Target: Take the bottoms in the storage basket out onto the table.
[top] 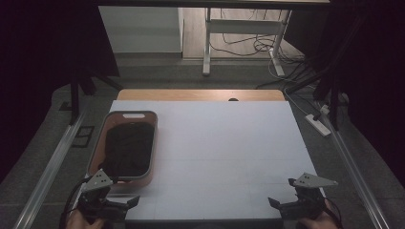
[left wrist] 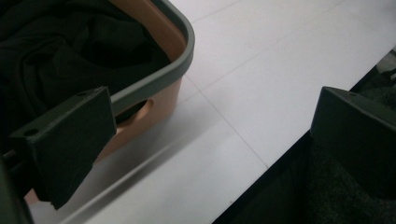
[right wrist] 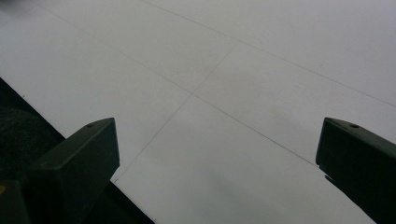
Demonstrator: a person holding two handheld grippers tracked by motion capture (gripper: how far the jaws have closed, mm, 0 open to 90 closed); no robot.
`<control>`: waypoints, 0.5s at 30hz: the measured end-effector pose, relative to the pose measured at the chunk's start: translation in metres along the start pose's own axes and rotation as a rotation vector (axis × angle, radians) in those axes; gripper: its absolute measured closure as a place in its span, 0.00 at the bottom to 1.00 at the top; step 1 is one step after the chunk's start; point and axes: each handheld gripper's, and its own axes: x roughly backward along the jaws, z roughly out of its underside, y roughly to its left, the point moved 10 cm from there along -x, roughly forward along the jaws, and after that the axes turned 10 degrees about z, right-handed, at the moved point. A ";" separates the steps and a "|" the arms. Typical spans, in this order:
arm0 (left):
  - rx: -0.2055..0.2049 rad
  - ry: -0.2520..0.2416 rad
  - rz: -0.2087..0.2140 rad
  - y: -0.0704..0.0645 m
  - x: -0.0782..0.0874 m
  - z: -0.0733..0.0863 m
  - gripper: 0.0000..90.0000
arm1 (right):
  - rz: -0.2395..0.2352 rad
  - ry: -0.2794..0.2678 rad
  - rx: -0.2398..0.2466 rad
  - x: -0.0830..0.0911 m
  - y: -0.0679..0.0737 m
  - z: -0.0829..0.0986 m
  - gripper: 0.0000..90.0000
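An orange basket with a grey rim [top: 154,138] stands on the left side of the white table [top: 229,148]. Dark cloth [top: 128,149] fills it. My left gripper [top: 125,204] hovers at the table's front left corner, just in front of the basket, open and empty. In the left gripper view the basket's near corner [left wrist: 180,63] and the black cloth [left wrist: 56,51] sit beyond the left jaw. My right gripper [top: 282,204] is at the front right edge, open, with bare table between its jaws [right wrist: 219,140].
Metal rails [top: 52,162] run along both sides of the table. A desk frame [top: 208,43] and cables lie on the floor behind it. A power strip [top: 319,123] rests at the right. The table's dark front edge [left wrist: 280,186] is close under both grippers.
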 end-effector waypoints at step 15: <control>0.005 0.001 -0.017 0.016 -0.002 -0.019 0.00 | 0.002 0.003 -0.013 0.000 -0.001 0.000 0.00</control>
